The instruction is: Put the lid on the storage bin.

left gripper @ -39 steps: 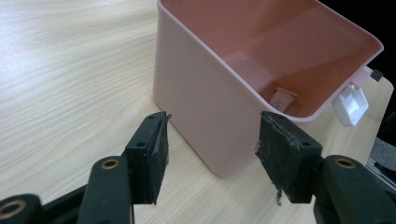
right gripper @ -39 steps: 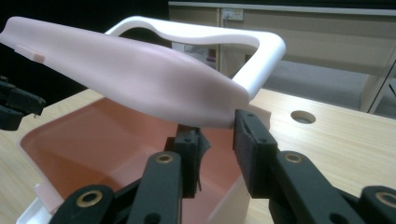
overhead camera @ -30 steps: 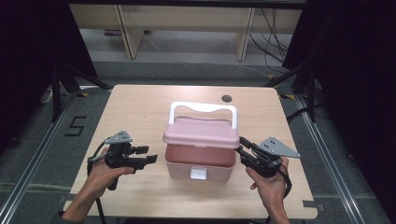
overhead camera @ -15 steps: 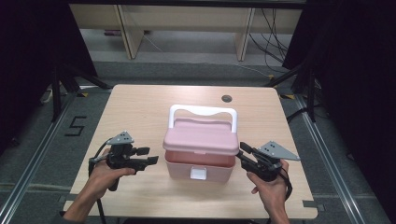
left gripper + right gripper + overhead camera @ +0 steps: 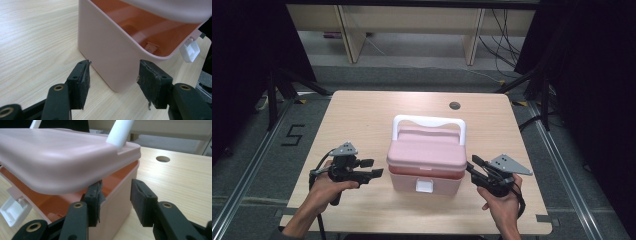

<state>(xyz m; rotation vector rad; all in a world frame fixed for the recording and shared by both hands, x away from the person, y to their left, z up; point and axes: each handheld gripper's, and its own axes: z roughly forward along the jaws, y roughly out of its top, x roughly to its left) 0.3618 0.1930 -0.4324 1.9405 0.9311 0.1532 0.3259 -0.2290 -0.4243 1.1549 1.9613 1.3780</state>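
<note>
One pink box (image 5: 425, 172) is sitting near the middle of the table (image 5: 362, 120), towards the person's edge; its pink lid (image 5: 426, 155) is resting tilted over it, with the front lifted so that the orange inside is showing in both gripper views; one white handle (image 5: 429, 125) is standing upright above the lid, and one white latch (image 5: 424, 186) is hanging loose at the front wall. Two sets of tongs are flanking the box, one at each side. The left tongs (image 5: 374, 168) are hovering just beside the box's left wall, jaws standing apart with nothing pressed between them; in the left gripper view (image 5: 113, 82) the box's near corner is lying between and beyond the two pads, not touched as far as can be told. The right tongs (image 5: 473, 166) are sitting at the box's right corner; in the right gripper view (image 5: 115, 197) one jaw is sitting inside the box under the raised lid, the other outside the wall, so the rim is standing between them; these jaws have just been opening, and the outer pad is standing clear of the wall. One round hole (image 5: 455, 105) is lying in the table's far part, well apart from the box; nothing is standing between either tongs and the box. Beyond the table, wooden legs and loose cables (image 5: 507, 35) are lying on the floor.
</note>
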